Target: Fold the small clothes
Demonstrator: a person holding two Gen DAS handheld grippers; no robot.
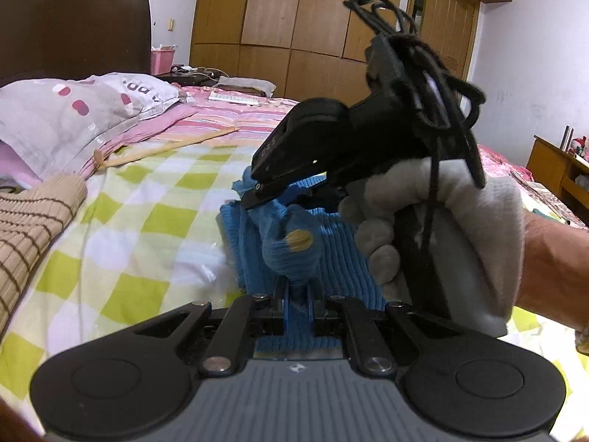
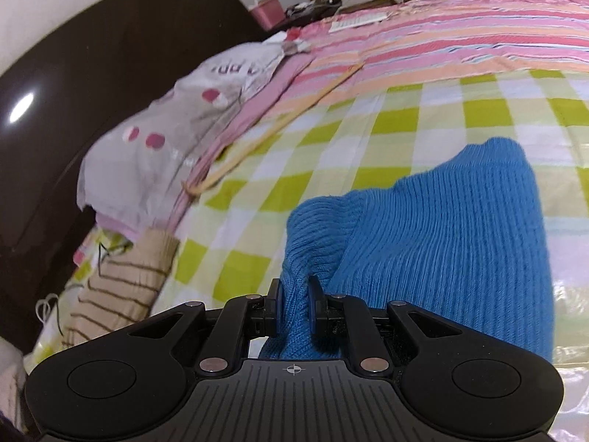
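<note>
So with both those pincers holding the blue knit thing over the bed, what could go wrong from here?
The blue knit garment is bunched between the right gripper pads, so the fold may come out crooked. The left gripper pinches only a small bit of cloth, which might slip. The two grippers sit close together and could bump.

We count one blue knit garment (image 2: 441, 228), one striped beige garment (image 1: 25, 221), one pillow (image 1: 73, 110), one wooden stick (image 1: 165, 147) — and two grippers, the left gripper (image 1: 296, 302) and the right gripper (image 2: 293, 311).

Bedroom, bed as work surface.
Dark brown glossy headboard (image 1: 73, 25) at bed's head, ceiling light reflected in it. Wooden wardrobe (image 1: 294, 18) along far wall, wooden door (image 1: 447, 25) beside it; pale lilac walls (image 1: 530, 73). Wooden side cabinet (image 1: 556, 169) at right. Green-white check sheet (image 2: 368, 129), pink striped quilt (image 2: 460, 37) at far edge.
</note>
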